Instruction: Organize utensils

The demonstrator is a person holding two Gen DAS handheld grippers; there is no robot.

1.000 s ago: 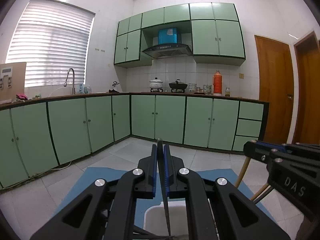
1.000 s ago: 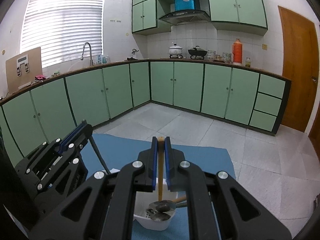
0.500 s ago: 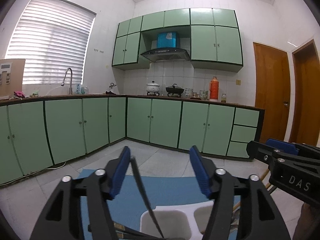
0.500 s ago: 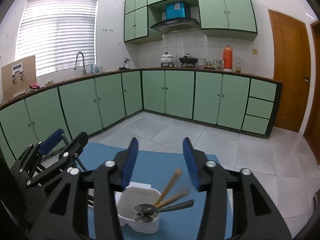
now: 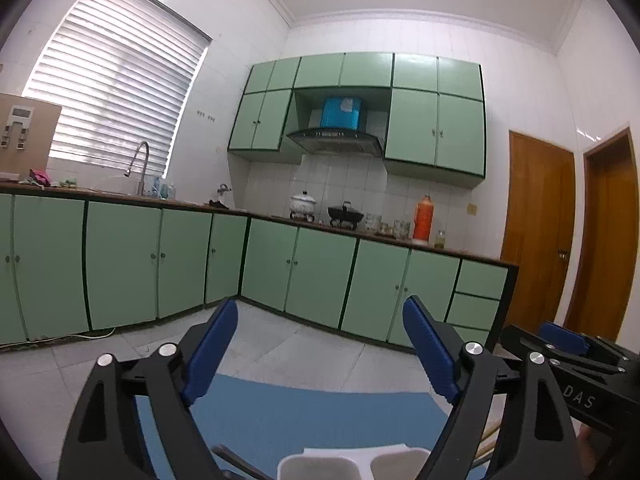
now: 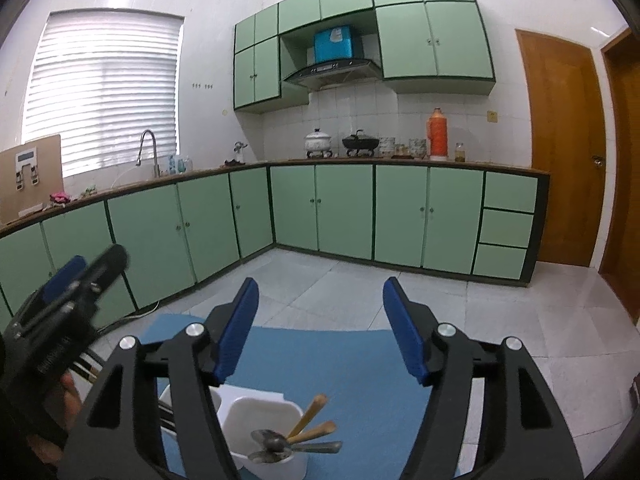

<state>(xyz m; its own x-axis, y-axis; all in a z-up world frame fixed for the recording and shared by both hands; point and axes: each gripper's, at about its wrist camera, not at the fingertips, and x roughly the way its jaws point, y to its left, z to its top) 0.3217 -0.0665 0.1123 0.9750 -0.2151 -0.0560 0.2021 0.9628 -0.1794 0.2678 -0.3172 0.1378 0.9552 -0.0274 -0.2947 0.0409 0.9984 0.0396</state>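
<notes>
In the right wrist view we see our right hand-held gripper (image 6: pixel 320 328) released, its blue pads (image 6: pixel 236 330) spread wide after just opening, with nothing between them. Below it, at the bottom centre of the frame, a white utensil holder (image 6: pixel 266 416) stands on a blue mat (image 6: pixel 352 376) that covers the tabletop. Its nearer compartment holds two metal spoons (image 6: pixel 272 442) and two wooden handles (image 6: pixel 310 414) that lean to the right. Dark handles (image 6: pixel 166 414) show in the compartment to the left, partly hidden behind our gripper's arm.

In the left wrist view our left hand-held gripper (image 5: pixel 320 356) is likewise released, jaws just opened and empty. The holder's white rim (image 5: pixel 352 454) sits at the bottom edge, and a dark handle (image 5: pixel 236 460) slants at the lower left of it.
</notes>
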